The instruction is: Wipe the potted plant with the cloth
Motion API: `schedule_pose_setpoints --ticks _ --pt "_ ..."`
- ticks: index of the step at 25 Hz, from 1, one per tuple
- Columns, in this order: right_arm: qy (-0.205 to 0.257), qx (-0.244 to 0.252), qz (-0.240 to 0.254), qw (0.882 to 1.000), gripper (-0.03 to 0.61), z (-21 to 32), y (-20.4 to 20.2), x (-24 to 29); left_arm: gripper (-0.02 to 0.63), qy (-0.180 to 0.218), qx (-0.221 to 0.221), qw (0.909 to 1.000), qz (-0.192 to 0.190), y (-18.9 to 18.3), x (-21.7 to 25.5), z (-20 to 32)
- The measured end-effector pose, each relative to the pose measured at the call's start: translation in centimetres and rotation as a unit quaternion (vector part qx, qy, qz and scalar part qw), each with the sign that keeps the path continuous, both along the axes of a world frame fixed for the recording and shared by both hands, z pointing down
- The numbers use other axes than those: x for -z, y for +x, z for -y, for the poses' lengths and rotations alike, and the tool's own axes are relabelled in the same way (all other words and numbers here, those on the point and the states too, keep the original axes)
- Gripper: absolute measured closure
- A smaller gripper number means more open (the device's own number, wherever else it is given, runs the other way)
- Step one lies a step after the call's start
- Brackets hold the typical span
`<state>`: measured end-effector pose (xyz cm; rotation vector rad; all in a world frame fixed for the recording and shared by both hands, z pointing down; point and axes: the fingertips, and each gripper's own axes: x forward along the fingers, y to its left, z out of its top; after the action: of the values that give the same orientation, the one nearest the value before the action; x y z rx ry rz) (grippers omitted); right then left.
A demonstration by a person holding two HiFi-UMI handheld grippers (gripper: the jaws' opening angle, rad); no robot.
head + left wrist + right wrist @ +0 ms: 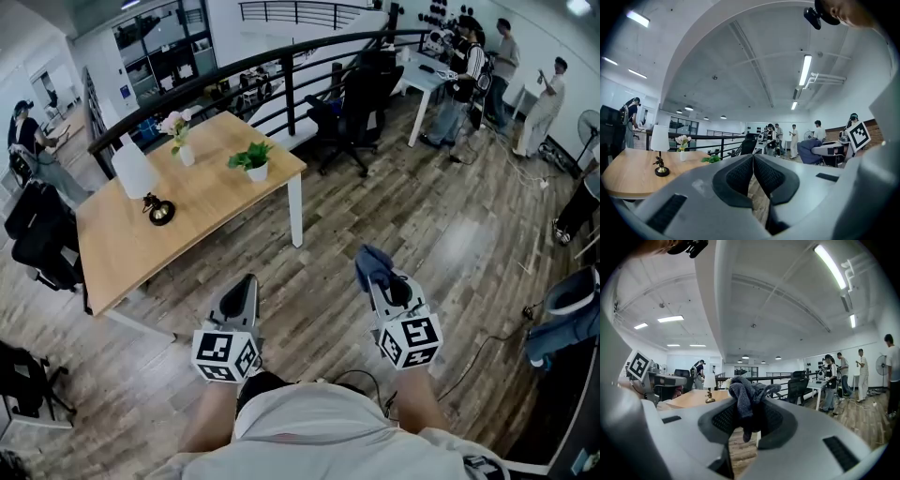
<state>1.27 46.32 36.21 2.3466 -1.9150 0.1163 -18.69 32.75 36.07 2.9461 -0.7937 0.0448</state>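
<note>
Holds both grippers out low over a grey-brown plank floor (422,234), in the lower middle of the head view, well apart from a light wooden table with white legs (206,211) at upper left. Holds the left gripper (246,281) with jaws pressed together, pads meeting tip to tip, nothing between them. Grips with the right gripper (387,286) a crumpled dark blue-grey cloth (373,264), clamped between the pads, bunched above the jaw tips, a tail hanging down inside the jaws.

Faces a small green potted plant in a white pot (254,161), upright near the table's right corner, untouched and well apart from the cloth. Catches the same potted plant (711,159) left of centre in the left gripper view, just above the grey jaw housing.

Also on the table: a white-shaded lamp on a dark round base (138,173) toward the left, and a white vase of pale flowers (181,141) behind it. Beyond the table, a black metal railing (281,70) and a black office chair (352,108).
</note>
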Motion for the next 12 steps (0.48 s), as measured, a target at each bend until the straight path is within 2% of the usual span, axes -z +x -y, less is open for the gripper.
schedule_pose_setpoints --ticks 5,12 --pt "0.032 0.007 0.003 0.999 0.425 0.5 -0.2 0.9 0.597 0.001 0.009 1.0000 0.004 -0.6 0.2 0.0" --pt "0.013 0.025 0.031 0.999 0.425 1.9 0.0 -1.0 0.597 -0.011 0.015 0.9997 0.017 -0.4 -0.7 0.9"
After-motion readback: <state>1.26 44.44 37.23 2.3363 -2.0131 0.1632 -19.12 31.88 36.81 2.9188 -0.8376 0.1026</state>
